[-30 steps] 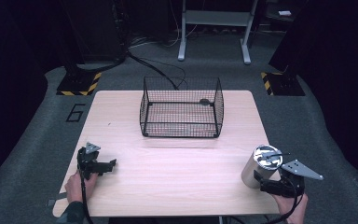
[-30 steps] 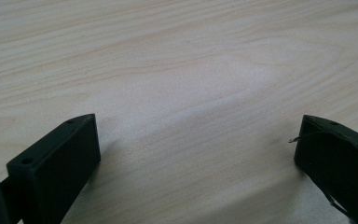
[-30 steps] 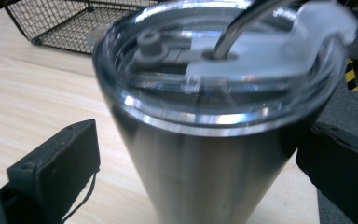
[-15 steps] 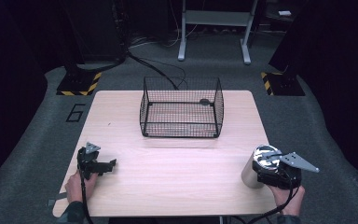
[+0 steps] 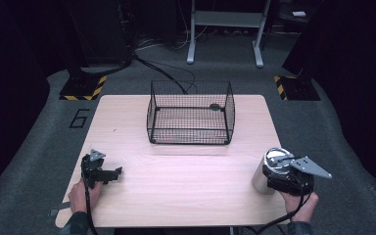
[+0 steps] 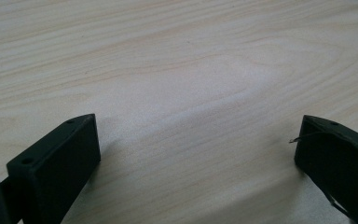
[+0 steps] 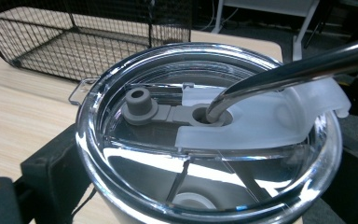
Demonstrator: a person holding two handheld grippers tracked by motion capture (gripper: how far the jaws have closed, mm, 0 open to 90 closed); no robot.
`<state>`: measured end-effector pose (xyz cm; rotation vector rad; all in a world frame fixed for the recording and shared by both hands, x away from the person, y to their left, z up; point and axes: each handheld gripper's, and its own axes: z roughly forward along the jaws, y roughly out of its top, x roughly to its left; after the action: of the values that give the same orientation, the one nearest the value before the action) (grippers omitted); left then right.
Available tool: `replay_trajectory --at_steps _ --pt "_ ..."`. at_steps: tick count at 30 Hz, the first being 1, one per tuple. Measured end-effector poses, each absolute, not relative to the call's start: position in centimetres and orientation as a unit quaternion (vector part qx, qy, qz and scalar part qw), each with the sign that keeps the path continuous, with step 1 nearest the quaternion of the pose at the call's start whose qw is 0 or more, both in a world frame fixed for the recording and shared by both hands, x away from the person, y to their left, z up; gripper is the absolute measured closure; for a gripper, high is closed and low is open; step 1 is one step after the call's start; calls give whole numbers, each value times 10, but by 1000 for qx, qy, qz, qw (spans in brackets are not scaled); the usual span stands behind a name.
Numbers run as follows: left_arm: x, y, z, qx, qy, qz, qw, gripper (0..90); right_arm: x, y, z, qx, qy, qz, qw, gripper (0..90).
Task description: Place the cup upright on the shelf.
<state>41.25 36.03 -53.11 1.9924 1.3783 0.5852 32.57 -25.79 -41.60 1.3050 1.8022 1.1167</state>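
The worktop (image 5: 186, 181) is carrying a black wire basket (image 5: 191, 113) toward its far edge. A steel tumbler (image 5: 267, 171) is standing upright at the near right corner, well apart from the basket. The right tool (image 5: 274, 177) is gripping the tumbler body, one jaw on each side. In the right gripper view, a metal straw (image 7: 298, 70) is passing through the clear lid (image 7: 205, 140). The left tool (image 5: 108, 174) is resting at the near left, jaws spread, holding nothing.

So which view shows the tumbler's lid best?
The right gripper view: the clear lid, its grey stopper and metal straw show close up. The high view shows it small, beside the right gripper.
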Motion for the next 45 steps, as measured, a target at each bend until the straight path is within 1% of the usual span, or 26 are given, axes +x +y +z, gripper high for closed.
replay_trajectory --at_steps 4,6,17,28,45 --pt "412 360 -531 757 525 222 319 0 327 -252 -405 490 690 431 314 38" --pt "413 359 -533 750 528 230 325 0 331 -243 -397 482 696 433 310 38" --pt "409 355 -532 744 541 232 317 1 349 -211 -378 446 725 436 291 38" --pt "408 355 -532 740 544 236 319 1 362 -191 -373 426 737 445 279 38" --pt "408 356 -531 747 540 229 313 0 385 -160 -368 396 752 454 266 38"
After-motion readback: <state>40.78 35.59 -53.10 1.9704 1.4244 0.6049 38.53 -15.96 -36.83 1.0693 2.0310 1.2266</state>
